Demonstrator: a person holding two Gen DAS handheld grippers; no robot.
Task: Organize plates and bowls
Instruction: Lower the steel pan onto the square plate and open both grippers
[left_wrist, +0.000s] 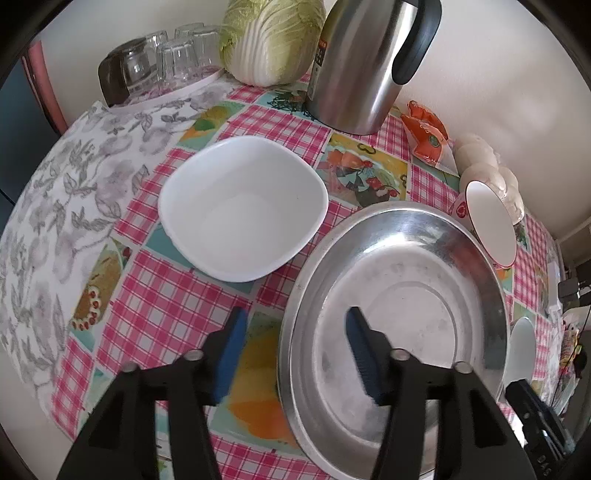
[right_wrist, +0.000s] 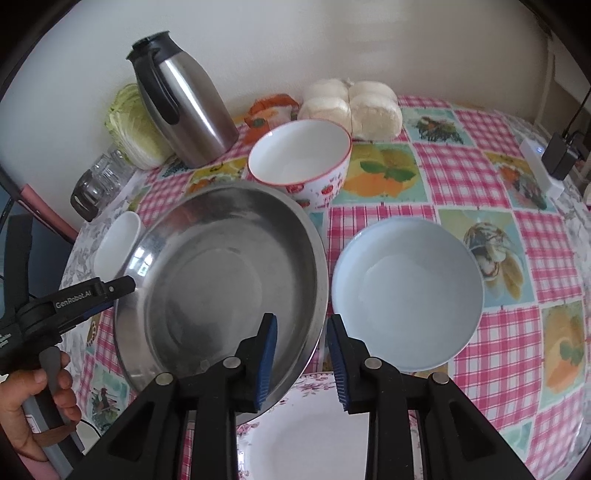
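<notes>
A wide steel bowl (left_wrist: 424, 266) (right_wrist: 207, 258) sits on the checked tablecloth. My left gripper (left_wrist: 295, 328) is open and straddles its left rim, one finger outside and one inside, with neither pad touching it. My right gripper (right_wrist: 301, 332) is open astride the opposite rim, its pads clear of the metal. A white square bowl (left_wrist: 243, 206) (right_wrist: 118, 243) lies to the left of the steel one. A strawberry-print bowl (right_wrist: 299, 158) (left_wrist: 487, 225) stands behind it. A pale blue bowl (right_wrist: 406, 295) rests to the right. A floral plate (right_wrist: 314, 435) lies under my right gripper.
A steel thermos (left_wrist: 362, 62) (right_wrist: 188, 107), a cabbage (left_wrist: 269, 37) and upturned glasses on a tray (left_wrist: 170, 62) line the wall. Bagged buns (right_wrist: 354, 107) and an orange packet (left_wrist: 424, 133) sit behind the bowls. A charger and a white block (right_wrist: 543, 166) lie at the right edge. A hand (right_wrist: 33, 402) holds the left gripper.
</notes>
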